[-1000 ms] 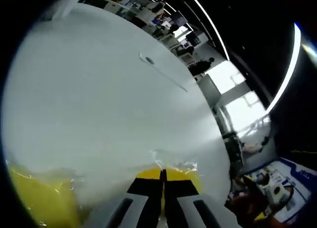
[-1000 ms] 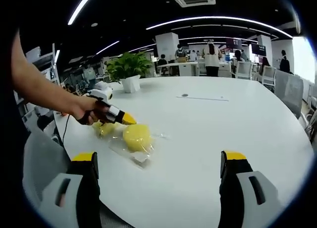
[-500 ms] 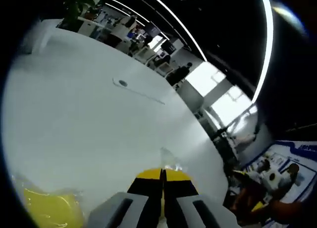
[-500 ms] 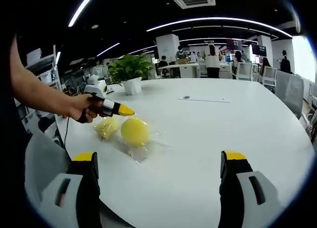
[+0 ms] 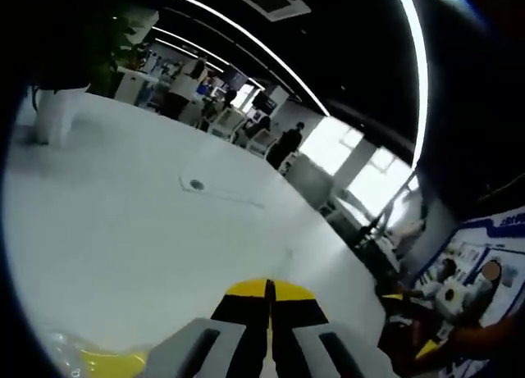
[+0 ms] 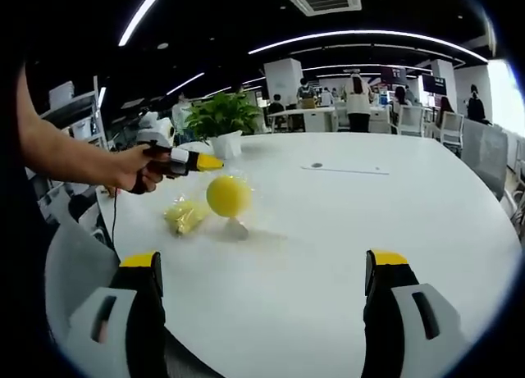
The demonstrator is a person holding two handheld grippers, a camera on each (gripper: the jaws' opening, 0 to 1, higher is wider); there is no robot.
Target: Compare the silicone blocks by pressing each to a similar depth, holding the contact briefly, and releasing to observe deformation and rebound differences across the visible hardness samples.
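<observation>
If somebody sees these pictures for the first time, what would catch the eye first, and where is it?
In the right gripper view, the round yellow silicone block near the middle of the white table draws the eye first, with a flatter yellow piece in clear wrap beside it. Just above them a hand holds the left gripper, its yellow tips shut together. A potted plant stands behind.

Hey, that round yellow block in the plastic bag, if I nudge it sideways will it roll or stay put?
The round yellow block looks ball-like and sits high on the white table, so it would probably roll. Its clear plastic bag may drag and slow it. The bag looks thin and glossy, likely floppy and slippery.
</observation>
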